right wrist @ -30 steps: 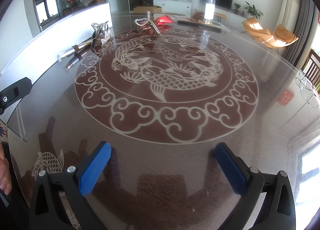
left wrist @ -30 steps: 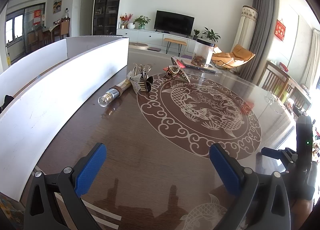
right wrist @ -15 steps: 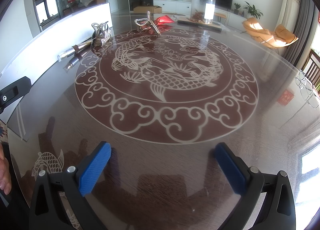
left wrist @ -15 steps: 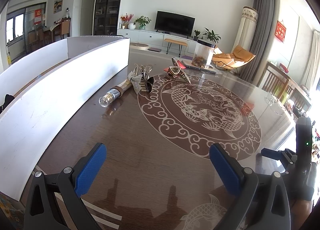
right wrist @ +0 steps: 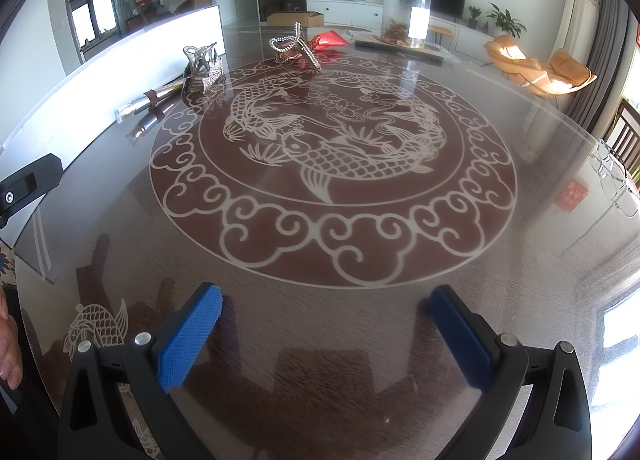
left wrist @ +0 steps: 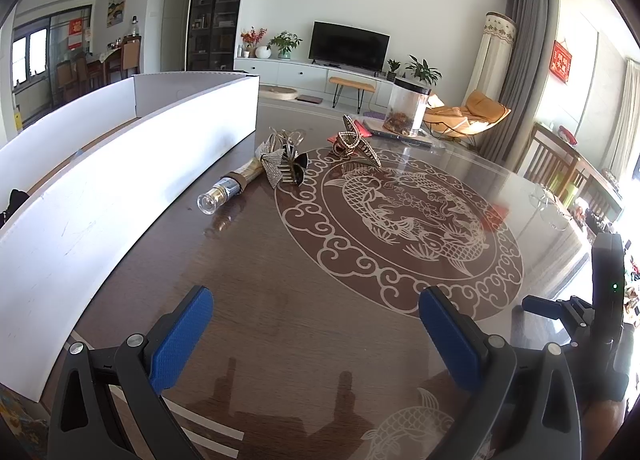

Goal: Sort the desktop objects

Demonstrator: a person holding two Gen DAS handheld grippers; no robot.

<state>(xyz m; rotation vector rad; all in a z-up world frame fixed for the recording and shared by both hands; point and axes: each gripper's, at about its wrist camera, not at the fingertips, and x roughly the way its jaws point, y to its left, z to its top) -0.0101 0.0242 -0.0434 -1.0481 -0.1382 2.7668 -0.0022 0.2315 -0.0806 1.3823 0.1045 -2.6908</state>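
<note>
The left gripper [left wrist: 316,324] is held with its blue pads spread wide and nothing between them, low over the glass-topped table [left wrist: 280,340]; the right gripper [right wrist: 326,324] is likewise spread and empty above the near edge. Well beyond both, beside the white box [left wrist: 120,188], a small glass bottle [left wrist: 230,190] is seen lying on its side, touching a rhinestone hair claw [left wrist: 286,164], with a second hair claw [left wrist: 354,142] near a red packet [right wrist: 330,39].

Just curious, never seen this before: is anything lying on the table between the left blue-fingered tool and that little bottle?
No. In the left wrist view, only bare table lies between the left hand-held gripper and the bottle.
</note>
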